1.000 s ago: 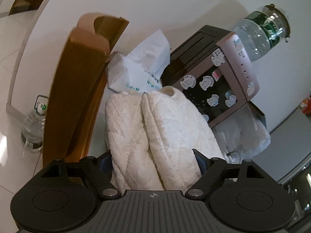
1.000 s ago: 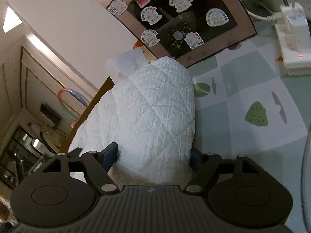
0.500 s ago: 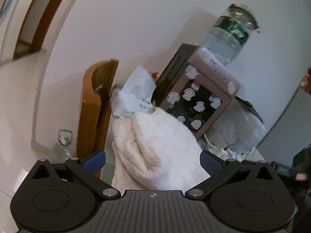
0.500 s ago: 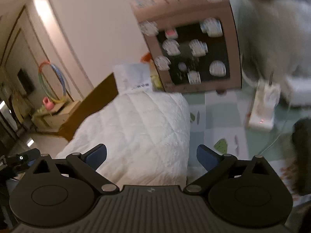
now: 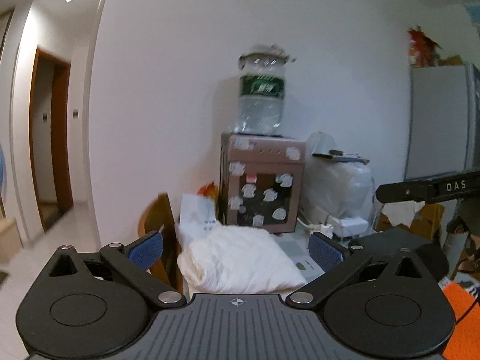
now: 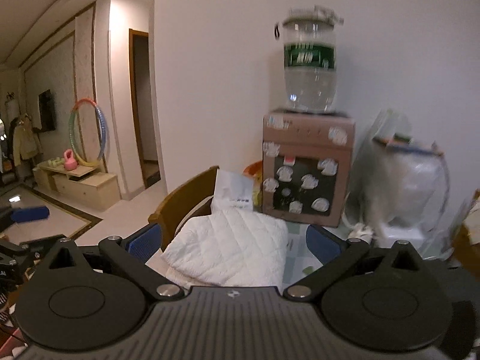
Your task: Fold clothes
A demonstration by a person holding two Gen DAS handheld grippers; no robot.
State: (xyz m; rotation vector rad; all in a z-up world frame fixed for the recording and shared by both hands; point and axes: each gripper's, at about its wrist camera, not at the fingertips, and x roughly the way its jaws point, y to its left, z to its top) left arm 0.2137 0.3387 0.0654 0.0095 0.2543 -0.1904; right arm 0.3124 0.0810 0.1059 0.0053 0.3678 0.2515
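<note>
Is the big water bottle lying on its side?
No, the bottle stands upright on top of the brown box.

A second ago both claws were clamped on the white quilted garment (image 5: 240, 258), pads pressed into its sides. Now my left gripper (image 5: 235, 247) stands with jaws wide apart, nothing between the blue pads (image 5: 147, 247); my right gripper (image 6: 232, 241) likewise, spread fully. Garment released: it lies folded on the table (image 6: 295, 249), seen in both views beyond the fingertips, no longer filling the lower frame. Both views have pulled back and up, and rolled level: the sticker-covered box (image 5: 262, 192) with the water bottle (image 5: 261, 96) on top, earlier tilted and close, now stands upright and farther off.
</note>
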